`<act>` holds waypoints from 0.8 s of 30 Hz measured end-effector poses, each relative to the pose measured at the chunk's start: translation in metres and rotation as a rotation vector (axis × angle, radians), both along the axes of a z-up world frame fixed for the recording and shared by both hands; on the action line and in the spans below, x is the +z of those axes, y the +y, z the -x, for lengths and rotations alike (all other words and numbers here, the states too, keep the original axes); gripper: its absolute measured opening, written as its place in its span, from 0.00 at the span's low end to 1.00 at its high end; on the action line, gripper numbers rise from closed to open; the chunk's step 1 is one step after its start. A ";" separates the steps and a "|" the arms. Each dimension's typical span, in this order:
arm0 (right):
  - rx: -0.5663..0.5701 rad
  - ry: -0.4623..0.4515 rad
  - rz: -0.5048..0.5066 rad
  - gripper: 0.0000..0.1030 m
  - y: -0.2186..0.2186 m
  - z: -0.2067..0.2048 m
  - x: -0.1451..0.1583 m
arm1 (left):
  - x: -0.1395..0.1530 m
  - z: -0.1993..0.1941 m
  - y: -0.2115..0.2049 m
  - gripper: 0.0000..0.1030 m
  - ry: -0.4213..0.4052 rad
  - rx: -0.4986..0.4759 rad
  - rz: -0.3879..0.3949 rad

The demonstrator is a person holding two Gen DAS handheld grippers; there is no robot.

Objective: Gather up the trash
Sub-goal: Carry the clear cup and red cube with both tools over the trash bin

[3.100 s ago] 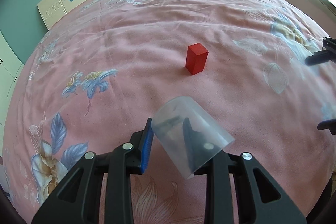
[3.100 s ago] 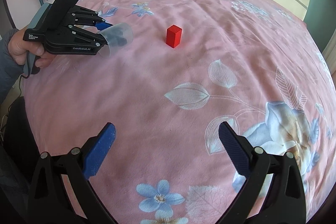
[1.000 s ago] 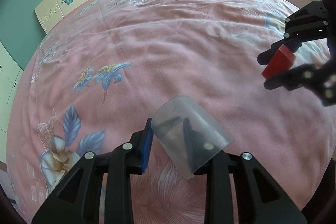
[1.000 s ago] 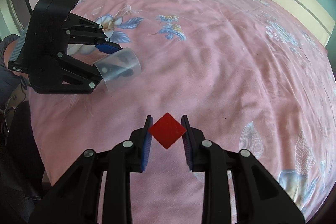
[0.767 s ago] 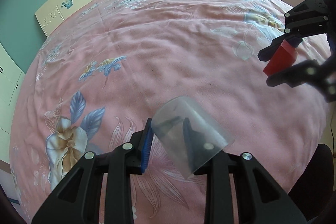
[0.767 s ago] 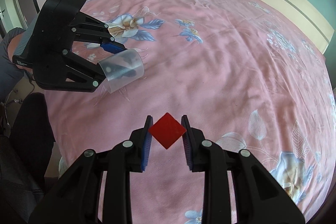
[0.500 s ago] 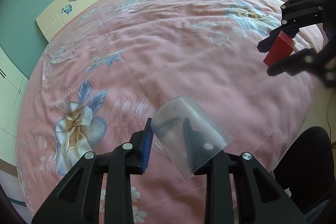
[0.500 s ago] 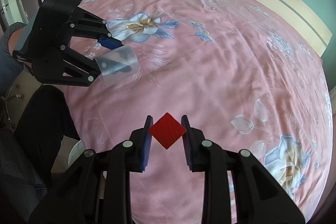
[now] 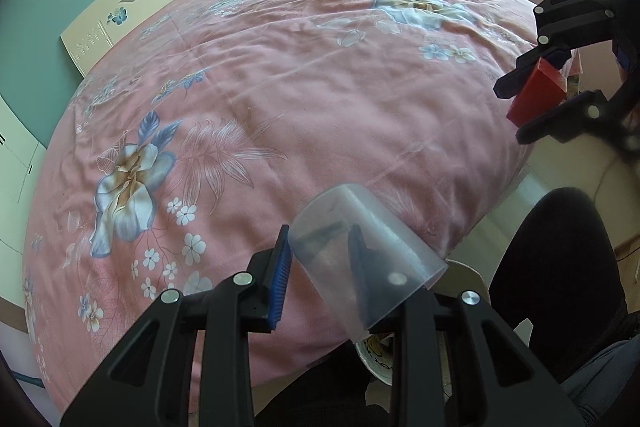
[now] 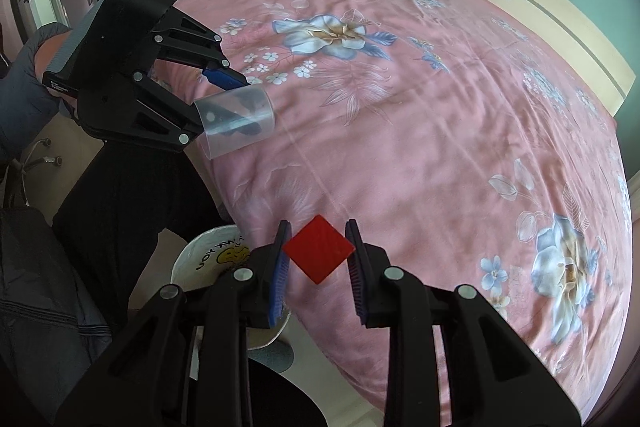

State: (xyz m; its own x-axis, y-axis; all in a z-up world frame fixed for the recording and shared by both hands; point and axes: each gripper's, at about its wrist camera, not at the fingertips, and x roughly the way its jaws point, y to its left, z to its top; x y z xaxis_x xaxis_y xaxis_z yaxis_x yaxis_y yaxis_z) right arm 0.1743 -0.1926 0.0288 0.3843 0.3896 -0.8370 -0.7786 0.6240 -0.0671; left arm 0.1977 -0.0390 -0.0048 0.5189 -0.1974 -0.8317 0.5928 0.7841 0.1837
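- While both loads hang over the foot edge of the pink floral bedspread point(image 10: 440, 115), the left hand-held gripper point(image 9: 320, 259) is clenched on a clear plastic cup point(image 9: 364, 259), one finger inside its wall.
- Right hand-held gripper point(image 10: 318, 255) pinches a small red block point(image 10: 318, 254) corner-up between blue pads.
- White bin with a yellow cartoon print point(image 10: 208, 255) sits on the floor below, partly hidden behind the grippers and beside a dark trouser leg point(image 10: 120, 195).
- Judgement: centre each piece over the bin mouth before letting go; release one at a time.
- Room is tight: bed edge on one side, knees on the other.
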 end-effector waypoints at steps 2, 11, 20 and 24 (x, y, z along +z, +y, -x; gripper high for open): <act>0.010 0.011 -0.008 0.28 0.002 0.013 -0.004 | -0.004 0.013 -0.001 0.30 0.005 -0.008 -0.004; 0.018 0.051 -0.003 0.27 0.016 0.054 -0.030 | -0.025 0.054 0.001 0.30 0.041 -0.019 -0.006; 0.024 0.124 -0.018 0.28 0.031 0.079 -0.067 | -0.055 0.077 0.006 0.30 0.088 -0.021 -0.010; 0.021 0.153 -0.023 0.28 0.035 0.087 -0.081 | -0.068 0.084 0.006 0.30 0.110 -0.024 -0.015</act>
